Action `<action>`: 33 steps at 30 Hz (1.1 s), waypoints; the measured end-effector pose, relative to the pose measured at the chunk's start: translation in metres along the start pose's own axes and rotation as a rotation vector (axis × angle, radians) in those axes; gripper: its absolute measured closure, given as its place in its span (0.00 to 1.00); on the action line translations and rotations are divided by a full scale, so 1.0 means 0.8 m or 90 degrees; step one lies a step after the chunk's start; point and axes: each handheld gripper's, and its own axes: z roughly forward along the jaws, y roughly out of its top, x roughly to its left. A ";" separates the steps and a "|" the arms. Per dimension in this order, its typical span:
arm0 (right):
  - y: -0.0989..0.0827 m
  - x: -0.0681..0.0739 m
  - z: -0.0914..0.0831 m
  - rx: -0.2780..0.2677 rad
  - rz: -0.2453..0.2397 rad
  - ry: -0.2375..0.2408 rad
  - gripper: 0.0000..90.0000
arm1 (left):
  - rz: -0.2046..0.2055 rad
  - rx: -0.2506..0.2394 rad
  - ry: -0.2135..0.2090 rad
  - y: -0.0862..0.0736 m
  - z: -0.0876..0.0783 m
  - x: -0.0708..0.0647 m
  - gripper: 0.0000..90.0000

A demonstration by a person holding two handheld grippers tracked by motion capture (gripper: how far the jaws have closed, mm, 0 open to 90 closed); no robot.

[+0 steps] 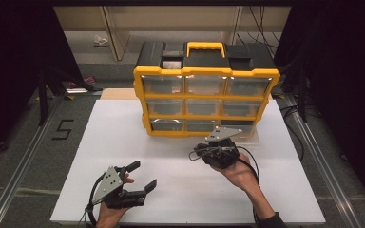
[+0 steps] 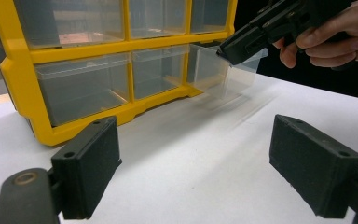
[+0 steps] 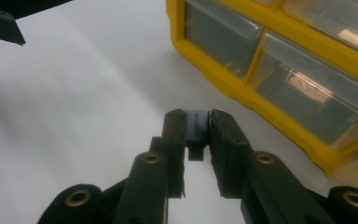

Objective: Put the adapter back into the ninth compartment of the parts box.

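1. The white desk [image 1: 180, 190] carries a yellow organizer [image 1: 204, 99] with clear drawers at its far side.
2. The bottom-right drawer [image 2: 223, 70] is pulled partway out of the organizer.
3. The left gripper [image 1: 140, 175] rests near the desk's front edge, jaws wide apart and holding nothing.
4. The right gripper [image 3: 196, 128], just before the organizer, is clamped on a small dark block [image 3: 196, 127].

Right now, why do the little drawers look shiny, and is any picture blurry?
High view: light glares off the clear fronts of the yellow drawer box, and the room around is dark. Left claw view: the pulled-out clear drawer looks smeary and see-through. Right claw view: the white table is streaky with blur; the small grey piece stays sharp.
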 end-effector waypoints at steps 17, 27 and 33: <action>-0.002 -0.032 -0.026 -0.034 0.032 -0.030 0.85 | 0.000 -0.002 0.001 0.000 -0.001 0.000 0.18; -0.007 -0.056 -0.048 -0.057 0.061 -0.052 0.85 | 0.001 -0.004 0.001 0.000 -0.001 0.000 0.18; -0.011 -0.067 -0.056 -0.063 0.075 -0.065 0.85 | 0.001 -0.004 0.001 0.000 -0.001 0.000 0.18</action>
